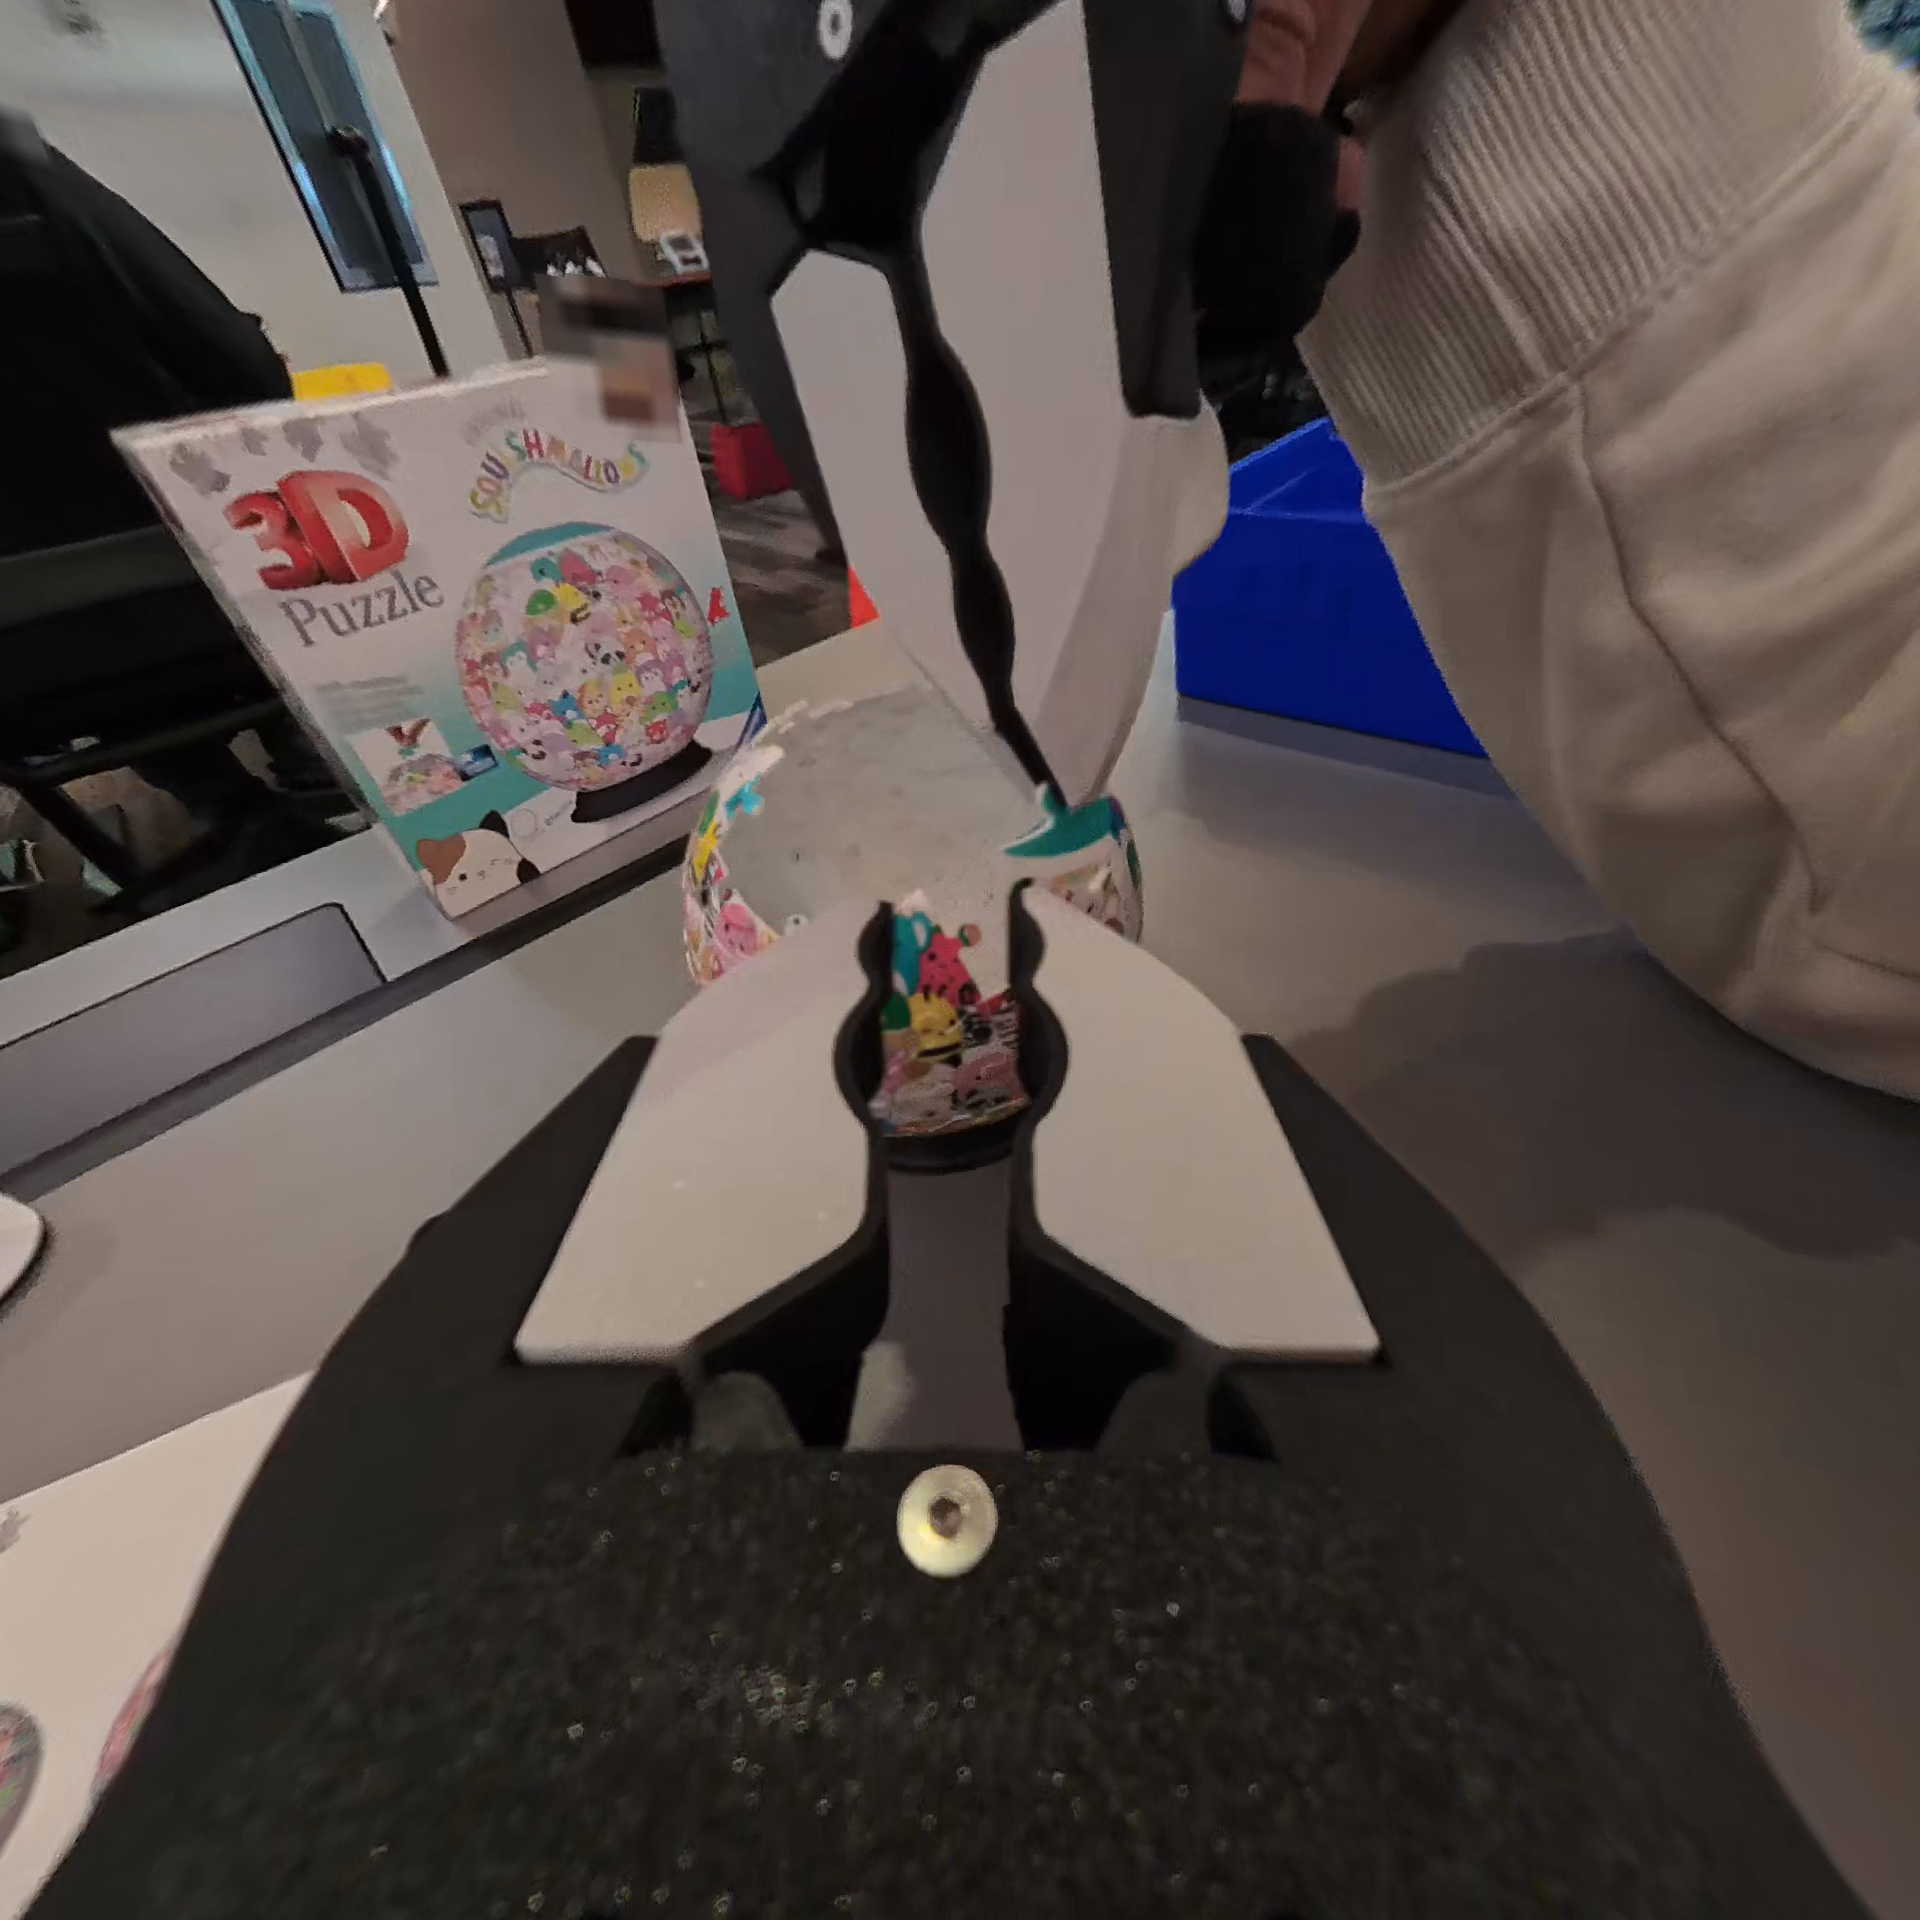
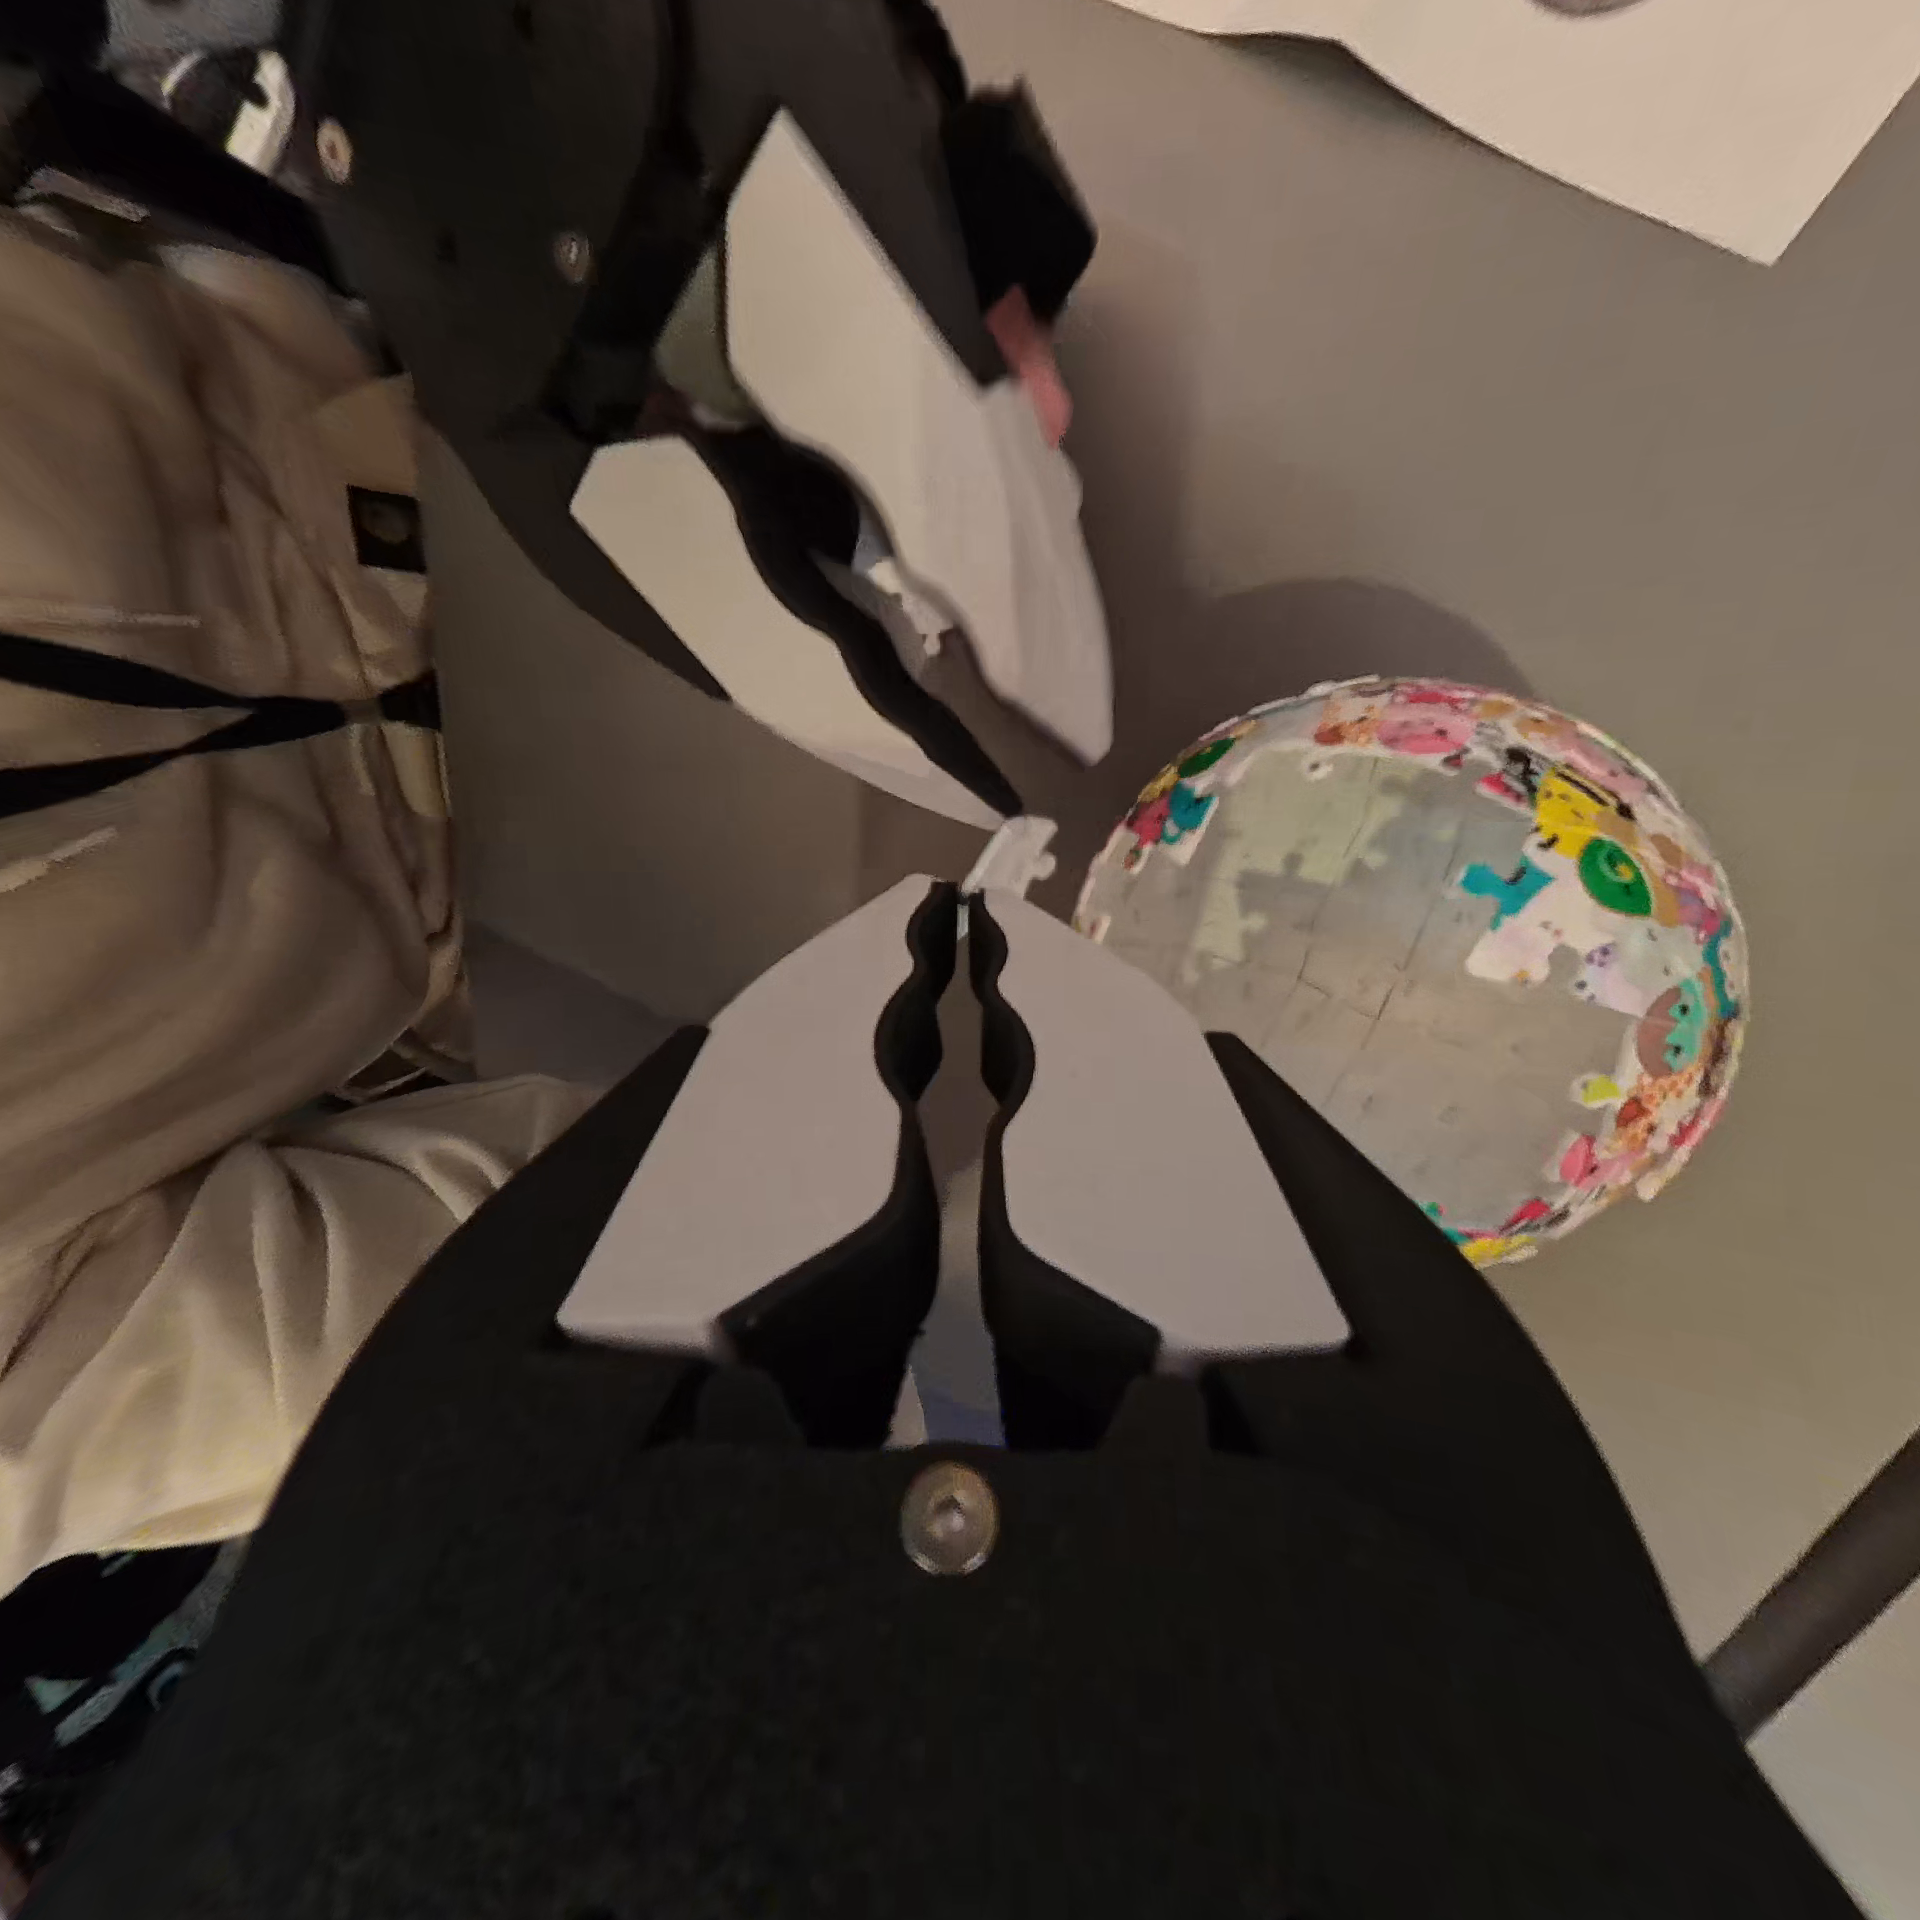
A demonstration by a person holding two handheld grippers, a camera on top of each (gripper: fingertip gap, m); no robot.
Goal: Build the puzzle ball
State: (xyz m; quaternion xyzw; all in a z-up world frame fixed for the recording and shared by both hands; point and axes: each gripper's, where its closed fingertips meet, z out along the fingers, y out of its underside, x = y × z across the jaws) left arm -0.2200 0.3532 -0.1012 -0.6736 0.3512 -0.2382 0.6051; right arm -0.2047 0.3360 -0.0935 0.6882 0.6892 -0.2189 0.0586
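The partly built puzzle ball [image 2: 1434, 966] stands on the grey table [image 2: 1351, 468] with its open side up, showing a grey inside and colourful outer pieces. In the left wrist view the ball [image 1: 951, 1018] shows through the gap between my left fingers. My right gripper [image 2: 958, 899] is shut on a small puzzle piece [image 2: 1013, 852], white on its back, at the ball's rim. That piece looks teal in the left wrist view [image 1: 1060, 831], where the right gripper [image 1: 1051, 795] comes down from above. My left gripper [image 1: 954, 906] is open a little, just before the ball and empty; its tip [image 2: 1049, 784] almost touches the piece.
The puzzle's box [image 1: 447, 623] stands upright behind the ball on the left. A blue bin [image 1: 1299, 603] is at the back right. A person's cream sleeve [image 1: 1662, 520] fills the right side. White sheets [image 2: 1558, 104] lie at the table's edges. My two grippers' fingertips are within a few centimetres of each other.
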